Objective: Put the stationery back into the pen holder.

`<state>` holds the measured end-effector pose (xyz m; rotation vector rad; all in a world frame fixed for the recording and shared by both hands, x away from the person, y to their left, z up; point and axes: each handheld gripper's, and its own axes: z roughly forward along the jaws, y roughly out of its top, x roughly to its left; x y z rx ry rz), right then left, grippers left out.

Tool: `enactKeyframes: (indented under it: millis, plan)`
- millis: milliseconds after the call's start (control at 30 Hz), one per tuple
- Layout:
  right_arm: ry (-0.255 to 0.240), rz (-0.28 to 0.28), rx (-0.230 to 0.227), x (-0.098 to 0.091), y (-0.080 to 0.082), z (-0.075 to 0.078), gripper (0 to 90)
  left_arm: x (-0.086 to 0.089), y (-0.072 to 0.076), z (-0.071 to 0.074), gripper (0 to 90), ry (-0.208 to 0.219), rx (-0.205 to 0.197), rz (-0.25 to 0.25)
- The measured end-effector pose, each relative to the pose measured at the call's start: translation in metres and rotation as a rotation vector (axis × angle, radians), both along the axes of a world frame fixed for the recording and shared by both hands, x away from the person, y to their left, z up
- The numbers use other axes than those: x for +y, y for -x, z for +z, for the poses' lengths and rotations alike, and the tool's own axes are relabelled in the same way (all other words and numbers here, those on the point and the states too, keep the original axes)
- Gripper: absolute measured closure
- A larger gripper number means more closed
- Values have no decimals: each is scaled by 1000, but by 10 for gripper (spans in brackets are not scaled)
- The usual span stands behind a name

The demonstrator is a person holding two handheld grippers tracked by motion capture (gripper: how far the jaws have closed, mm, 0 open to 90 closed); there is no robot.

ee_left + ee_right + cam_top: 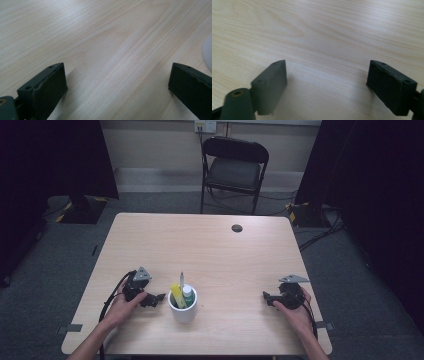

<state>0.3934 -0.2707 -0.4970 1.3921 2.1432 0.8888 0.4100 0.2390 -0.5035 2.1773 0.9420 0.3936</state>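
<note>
**Mia:** What is in the white cup (183, 309)?

**Ben:** It stands on the wooden table (210, 245), near the front edge. Three things stick up out of it: a yellow thing (177, 296), a thin grey stick (182, 280) that stands tallest, and a little bottle with a green top (187, 293). The bottle looks white under its green top.

**Mia:** Can you see all of them?

**Ben:** No. Their bottom parts are hidden down inside the cup. They are small too, so I cannot tell just what the yellow thing is.

**Mia:** Where are the grippers?

**Ben:** The left gripper (159, 297) is just beside the cup, on its left side, with its tips pointing at it. It is not touching the cup. In the left gripper view a bit of the cup's white side (208, 53) peeks in at the right edge, and the rest is cut off.

**Mia:** Are its jaws holding something?

**Ben:** No. They are spread wide with only bare table between them.

**Mia:** And the other one?

**Ben:** The right gripper (265, 296) is well apart from the cup, over on the right side of the table. Its jaws are spread wide too, with nothing in them.

**Mia:** What is the cup like?

**Ben:** Round, plain white, standing upright.
</note>
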Motion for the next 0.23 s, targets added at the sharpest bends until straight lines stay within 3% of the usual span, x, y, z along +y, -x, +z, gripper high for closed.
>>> enactKeyframes:
  millis: [100,233]
  plan:
    - [-10,-8,-33,0,2,-3,137,0,0,0,11,0,0,0]
    - [-9,-16,-32,1,3,-3,137,0,0,0,11,0,0,0]
